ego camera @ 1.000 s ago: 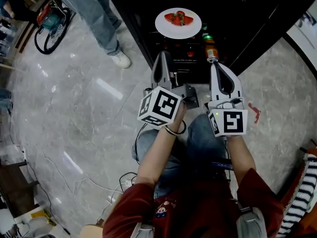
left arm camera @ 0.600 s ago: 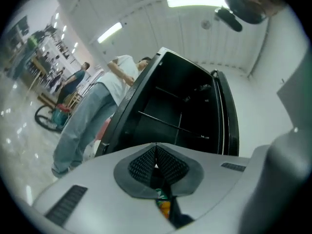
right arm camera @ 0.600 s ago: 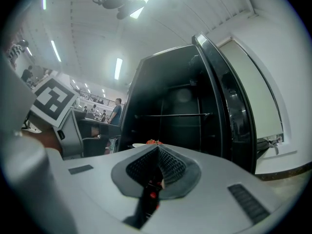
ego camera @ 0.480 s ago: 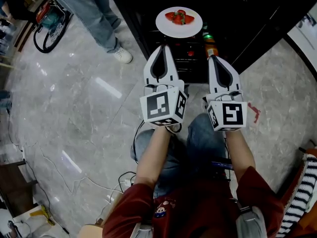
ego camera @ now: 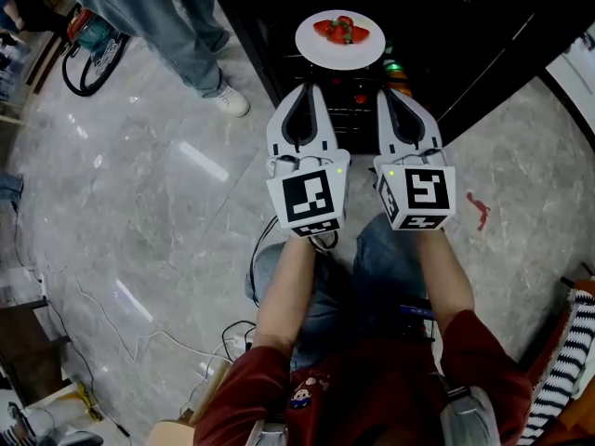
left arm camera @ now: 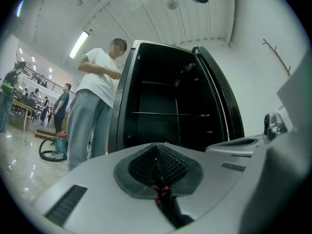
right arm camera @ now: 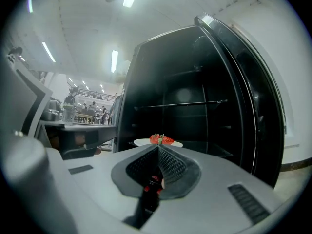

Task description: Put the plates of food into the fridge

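Plate of strawberries point(ego camera: 339, 40) sits inside fridge point(ego camera: 465, 17); left claw point(ego camera: 304, 89) and right claw point(ego camera: 390, 93) closed, empty; next move, probably fetch another plate.

No legible text, brand, number or sign in any view. Left cube point(ego camera: 307, 198) and right cube point(ego camera: 418, 193) carry only black-and-white square marker patterns, no letters or digits. Bottle point(ego camera: 394, 70) label is too small to read; the emblem point(ego camera: 302, 393) on the red shirt is a small figure with no lettering that can be made out.
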Demonstrator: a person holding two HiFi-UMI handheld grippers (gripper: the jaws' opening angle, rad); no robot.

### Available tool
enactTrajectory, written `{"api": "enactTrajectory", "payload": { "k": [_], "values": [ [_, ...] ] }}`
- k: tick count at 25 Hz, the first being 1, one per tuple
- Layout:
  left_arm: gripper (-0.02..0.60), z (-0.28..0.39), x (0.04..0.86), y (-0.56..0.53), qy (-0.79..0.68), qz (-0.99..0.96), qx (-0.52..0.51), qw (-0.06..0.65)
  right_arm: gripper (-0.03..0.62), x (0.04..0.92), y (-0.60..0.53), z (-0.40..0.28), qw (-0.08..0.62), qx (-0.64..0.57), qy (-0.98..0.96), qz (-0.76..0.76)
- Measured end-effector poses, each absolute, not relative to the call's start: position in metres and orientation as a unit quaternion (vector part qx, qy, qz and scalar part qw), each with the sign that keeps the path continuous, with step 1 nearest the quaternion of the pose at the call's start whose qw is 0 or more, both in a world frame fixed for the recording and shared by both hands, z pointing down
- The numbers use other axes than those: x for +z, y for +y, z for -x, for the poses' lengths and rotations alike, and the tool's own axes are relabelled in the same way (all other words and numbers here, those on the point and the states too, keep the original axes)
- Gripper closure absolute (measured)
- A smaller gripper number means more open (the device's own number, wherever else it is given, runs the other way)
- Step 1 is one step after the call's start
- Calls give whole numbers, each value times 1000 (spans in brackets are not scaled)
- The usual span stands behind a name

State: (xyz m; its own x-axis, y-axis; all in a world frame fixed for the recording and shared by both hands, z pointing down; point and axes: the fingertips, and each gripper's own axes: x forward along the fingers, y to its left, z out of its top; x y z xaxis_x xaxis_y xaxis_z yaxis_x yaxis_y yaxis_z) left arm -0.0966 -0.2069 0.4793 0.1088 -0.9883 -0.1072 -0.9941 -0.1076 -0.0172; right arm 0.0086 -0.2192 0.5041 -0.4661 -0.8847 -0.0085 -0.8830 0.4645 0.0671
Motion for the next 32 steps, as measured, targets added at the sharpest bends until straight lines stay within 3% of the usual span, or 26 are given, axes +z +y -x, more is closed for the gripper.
{"api": "enactTrajectory", "payload": {
  "k": [32],
  "values": [
    [575,129,484,-213,674,737,22,34,589,518,-258,43,29,-31,-858,-512]
  ]
}}
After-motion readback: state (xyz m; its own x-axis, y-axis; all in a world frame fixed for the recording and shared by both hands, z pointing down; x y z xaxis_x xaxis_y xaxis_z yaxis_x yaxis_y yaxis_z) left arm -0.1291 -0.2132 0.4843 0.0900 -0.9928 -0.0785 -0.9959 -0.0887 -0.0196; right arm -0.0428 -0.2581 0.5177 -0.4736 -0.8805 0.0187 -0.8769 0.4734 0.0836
